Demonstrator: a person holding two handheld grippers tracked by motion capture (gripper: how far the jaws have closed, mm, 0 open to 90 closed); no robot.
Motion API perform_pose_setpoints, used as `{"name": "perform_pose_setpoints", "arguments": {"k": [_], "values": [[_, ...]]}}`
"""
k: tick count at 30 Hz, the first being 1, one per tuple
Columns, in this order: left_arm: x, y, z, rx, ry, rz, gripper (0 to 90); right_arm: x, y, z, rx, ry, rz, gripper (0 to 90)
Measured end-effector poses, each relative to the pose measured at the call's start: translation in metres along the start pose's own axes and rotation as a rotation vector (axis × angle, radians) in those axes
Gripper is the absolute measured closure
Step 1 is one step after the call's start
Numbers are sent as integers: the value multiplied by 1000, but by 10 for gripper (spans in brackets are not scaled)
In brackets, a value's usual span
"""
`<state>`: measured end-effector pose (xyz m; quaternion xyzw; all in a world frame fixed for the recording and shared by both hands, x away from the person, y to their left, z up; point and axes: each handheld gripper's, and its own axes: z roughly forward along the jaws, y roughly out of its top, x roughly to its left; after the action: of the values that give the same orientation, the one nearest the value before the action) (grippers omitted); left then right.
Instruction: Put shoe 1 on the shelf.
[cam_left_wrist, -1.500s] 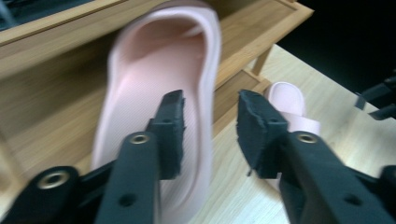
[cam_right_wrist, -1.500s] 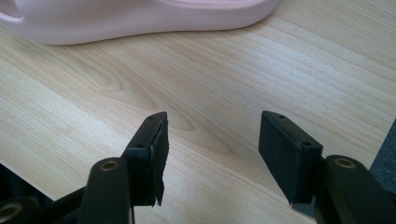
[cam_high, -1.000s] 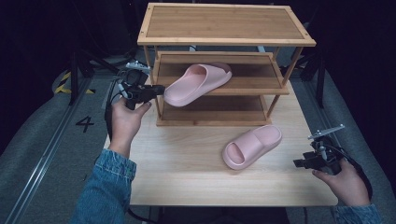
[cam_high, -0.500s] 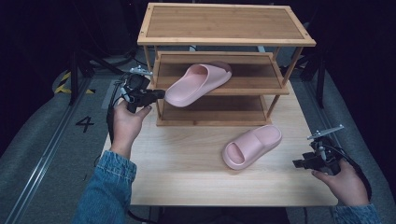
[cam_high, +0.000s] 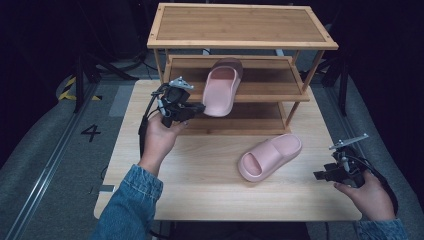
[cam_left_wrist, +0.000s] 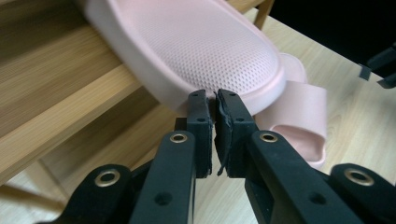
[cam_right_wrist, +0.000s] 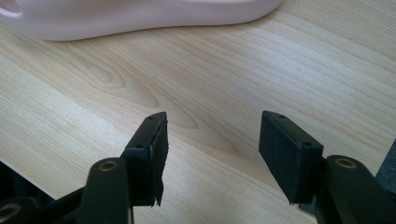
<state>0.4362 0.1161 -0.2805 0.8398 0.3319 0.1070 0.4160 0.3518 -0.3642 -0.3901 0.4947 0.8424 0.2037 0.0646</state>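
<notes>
Pinched nearly together, my left gripper (cam_left_wrist: 212, 100) holds the pink foam slipper's (cam_high: 222, 90) heel rim (now swung lengthwise on the wooden rack's (cam_high: 280, 92) middle shelf); my right gripper (cam_right_wrist: 212, 135) gapes, empty, near its twin slipper (cam_high: 270, 157).

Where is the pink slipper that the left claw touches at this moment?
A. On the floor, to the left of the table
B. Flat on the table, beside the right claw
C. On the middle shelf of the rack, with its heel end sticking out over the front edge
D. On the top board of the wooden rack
C: the slipper lies on the middle shelf, its heel end overhanging the edge, where the left claw pinches its rim.
</notes>
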Motion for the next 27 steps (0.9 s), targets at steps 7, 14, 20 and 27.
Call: {"name": "perform_pose_setpoints", "arguments": {"k": [7, 14, 20, 27], "values": [[-12, 7, 13, -4, -47, 10, 805, -1, 0, 0, 2, 1, 0, 427], [-27, 6, 8, 0, -80, 42, 781, 0, 0, 0, 3, 1, 1, 426], [-46, 10, 12, 13, -103, 82, 783, 1, 1, 3, 10, 3, -5, 426], [-43, 14, 30, 33, -68, 67, 793, 1, 0, 1, 4, 1, 0, 425]]}}
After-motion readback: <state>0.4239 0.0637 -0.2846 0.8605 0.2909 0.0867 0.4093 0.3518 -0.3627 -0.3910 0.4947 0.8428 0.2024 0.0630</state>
